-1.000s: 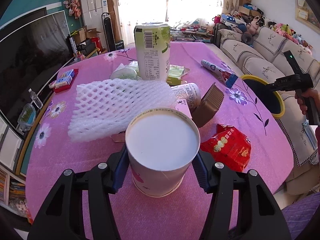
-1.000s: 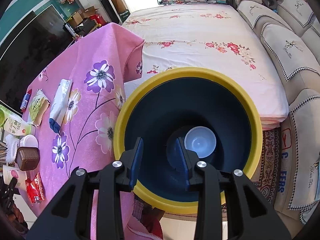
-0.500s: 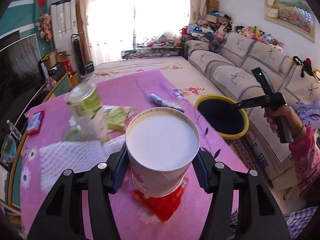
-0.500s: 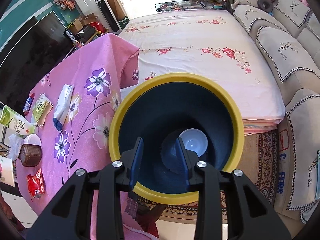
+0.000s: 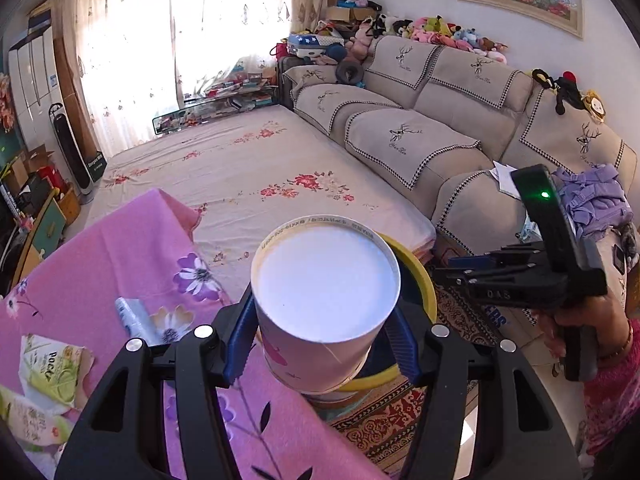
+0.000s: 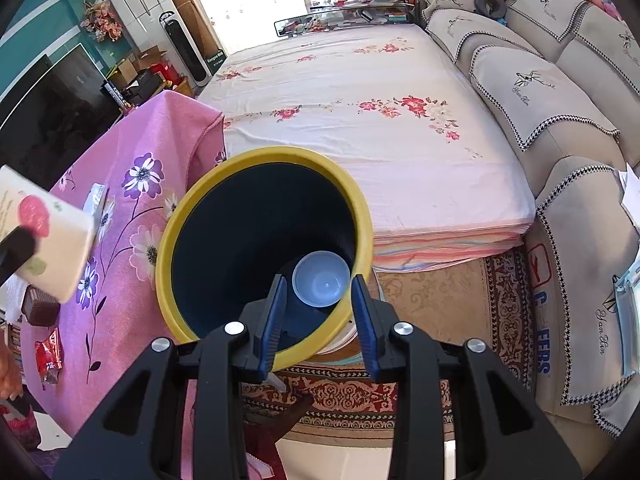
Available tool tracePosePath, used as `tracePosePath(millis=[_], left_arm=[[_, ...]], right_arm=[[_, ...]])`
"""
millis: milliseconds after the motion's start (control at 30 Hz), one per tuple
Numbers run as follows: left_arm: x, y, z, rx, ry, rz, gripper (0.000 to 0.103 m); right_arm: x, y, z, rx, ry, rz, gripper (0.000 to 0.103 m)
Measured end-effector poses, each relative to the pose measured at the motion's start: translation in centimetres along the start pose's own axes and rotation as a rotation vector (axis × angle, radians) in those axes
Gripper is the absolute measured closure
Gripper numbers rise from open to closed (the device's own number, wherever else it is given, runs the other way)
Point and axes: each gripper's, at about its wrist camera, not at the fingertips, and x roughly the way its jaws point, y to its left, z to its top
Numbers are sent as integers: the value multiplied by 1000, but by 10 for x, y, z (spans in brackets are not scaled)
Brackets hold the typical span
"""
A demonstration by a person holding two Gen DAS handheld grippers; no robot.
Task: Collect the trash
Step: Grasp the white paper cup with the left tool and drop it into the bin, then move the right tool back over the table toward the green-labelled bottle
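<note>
**Cup nearly over the bin**

While my left hand-held gripper [image 5: 322, 344] clamps the upright paper cup [image 5: 324, 300], the yellow-rimmed bin [image 6: 264, 248] sits just beyond and below it; my right hand-held gripper [image 6: 320, 320] hangs empty, jaws apart, at the bin's rim.

Left gripper [image 5: 322, 344] carrying paper cup [image 5: 324, 300] off pink tablecloth [image 5: 120, 264], now arriving beside yellow-rimmed bin [image 6: 264, 248]; cup now entering right wrist view at left edge [image 6: 48, 240]. Right gripper [image 6: 318, 312] widening its jaws, apparently letting go of bin rim. Bin sitting tilted, plastic lid [image 6: 322, 284] inside shifting toward near rim.
</note>
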Motion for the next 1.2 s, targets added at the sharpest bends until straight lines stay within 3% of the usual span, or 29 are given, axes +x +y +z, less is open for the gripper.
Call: tracePosePath(millis=[133, 200, 233, 333, 467, 733, 967, 1200], left_arm=[[58, -6, 19, -9, 40, 27, 40], [80, -9, 26, -4, 57, 63, 29], [87, -9, 29, -7, 66, 71, 23], [84, -6, 31, -46, 58, 54, 23], [32, 5, 19, -77, -9, 65, 18], [-109, 50, -49, -134, -93, 136, 13], [-212, 107, -121, -186, -165, 376, 9], [-264, 164, -181, -314, -181, 491, 8]], right_arm=[[-2, -12, -4, 15, -4, 4, 70], [-2, -16, -6, 22, -3, 8, 67], [-2, -17, -7, 24, -3, 9, 67], [-3, -18, -10, 21, -4, 18, 67], [-2, -9, -13, 1, -5, 20, 67], [9, 46, -11, -88, 13, 63, 67], [14, 128, -13, -216, 22, 135, 65], [16, 229, -21, -384, 34, 247, 63]])
